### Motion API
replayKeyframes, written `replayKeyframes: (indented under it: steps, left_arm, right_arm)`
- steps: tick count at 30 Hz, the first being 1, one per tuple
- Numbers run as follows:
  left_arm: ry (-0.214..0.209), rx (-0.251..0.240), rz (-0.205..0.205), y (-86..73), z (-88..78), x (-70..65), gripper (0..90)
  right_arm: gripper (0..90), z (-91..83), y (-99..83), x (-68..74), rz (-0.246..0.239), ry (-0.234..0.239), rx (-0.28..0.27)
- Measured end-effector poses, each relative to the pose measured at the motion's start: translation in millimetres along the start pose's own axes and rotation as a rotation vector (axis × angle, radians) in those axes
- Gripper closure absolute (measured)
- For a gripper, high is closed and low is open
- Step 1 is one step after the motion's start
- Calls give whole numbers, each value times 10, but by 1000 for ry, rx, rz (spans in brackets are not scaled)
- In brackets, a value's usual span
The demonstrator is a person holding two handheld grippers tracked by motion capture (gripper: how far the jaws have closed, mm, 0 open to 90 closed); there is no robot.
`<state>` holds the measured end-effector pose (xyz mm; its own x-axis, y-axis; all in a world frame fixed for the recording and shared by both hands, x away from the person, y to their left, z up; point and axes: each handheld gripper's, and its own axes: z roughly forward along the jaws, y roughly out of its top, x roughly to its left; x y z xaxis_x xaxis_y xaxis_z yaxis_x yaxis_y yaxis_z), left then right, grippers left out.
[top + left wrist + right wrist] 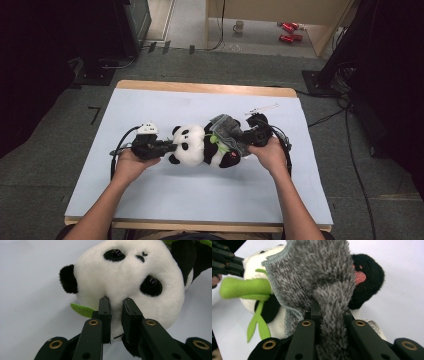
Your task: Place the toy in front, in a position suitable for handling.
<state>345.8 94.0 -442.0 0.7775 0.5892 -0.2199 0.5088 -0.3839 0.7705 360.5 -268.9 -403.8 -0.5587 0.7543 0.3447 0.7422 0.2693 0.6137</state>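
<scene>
Panda toy [200, 146] lies on its side in the middle of the pale blue surface [150, 200]. A grey cloth [227, 131] covers its tummy. The left gripper [116, 312] has its jaws pinching the head fur. The right gripper [329, 315] has its jaws clamped on the cloth. Best to hold the head firm and pull the cloth slowly.

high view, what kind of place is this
Probably a lab or recording studio, not a home: a bare work table on grey carpet, cables trailing across the floor, and black curtains at both sides.
</scene>
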Motion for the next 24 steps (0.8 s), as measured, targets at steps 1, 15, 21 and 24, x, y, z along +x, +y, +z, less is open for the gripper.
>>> replayKeyframes:
  steps: [1, 15, 21, 24]
  left_arm:
    - [0, 0, -1, -2, 0, 2, 789]
    - [7, -2, -15, -4, 2, 20, 787]
    - [8, -1, -27, -4, 0, 30, 788]
    - [9, -2, -31, -2, 1, 24, 789]
  right_arm:
    - [809, 0, -15, -6, -3, -1, -2]
    - [810, -84, -305, -235, 25, -102, 65]
    - [810, -223, -366, -331, 66, -122, 61]
    - [810, -331, -351, -316, 77, -113, 39]
